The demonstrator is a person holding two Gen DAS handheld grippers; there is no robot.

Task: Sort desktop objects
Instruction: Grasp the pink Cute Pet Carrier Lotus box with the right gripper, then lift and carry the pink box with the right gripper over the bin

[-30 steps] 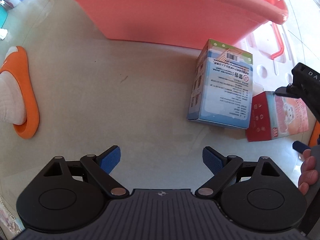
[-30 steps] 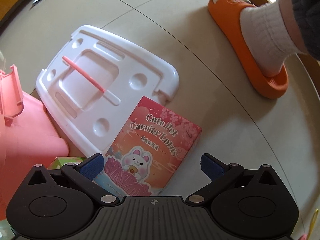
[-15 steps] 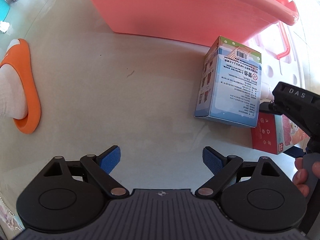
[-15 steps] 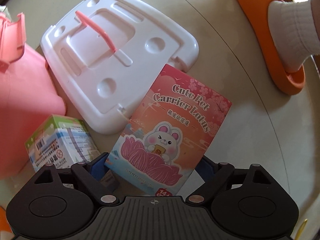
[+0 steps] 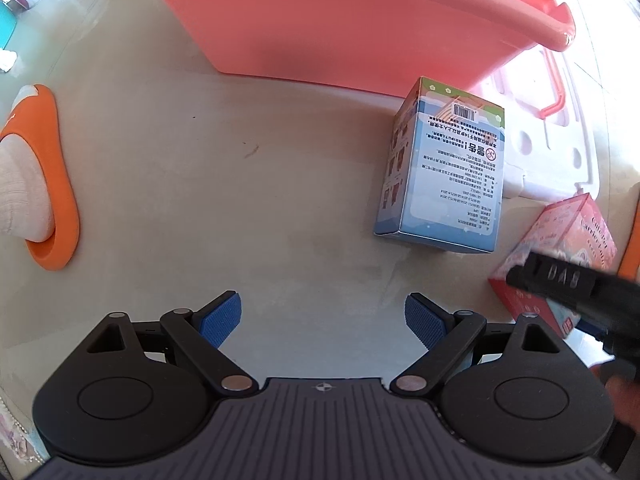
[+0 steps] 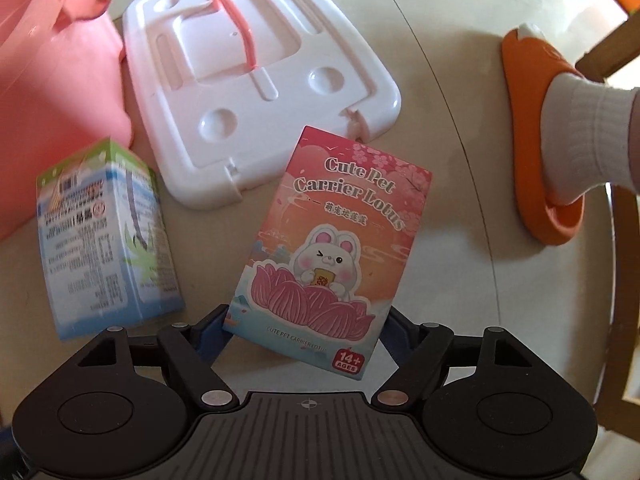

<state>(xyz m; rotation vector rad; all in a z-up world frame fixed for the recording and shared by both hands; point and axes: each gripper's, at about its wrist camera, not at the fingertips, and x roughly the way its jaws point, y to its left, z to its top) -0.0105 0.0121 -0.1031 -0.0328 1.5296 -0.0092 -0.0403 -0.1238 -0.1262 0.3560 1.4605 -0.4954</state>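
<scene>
Right gripper [image 6: 306, 328] is clamped on the pink box [image 6: 332, 240], beside the bin [image 5: 360, 20], probably for transfer into it. Left gripper [image 5: 322, 316] is spread wide, empty. Blue box [image 5: 444, 168] stands against the bin.

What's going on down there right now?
Left gripper open, empty. Right gripper shut on pink box. Blue box waits beside pink bin. Nothing blocking.
</scene>
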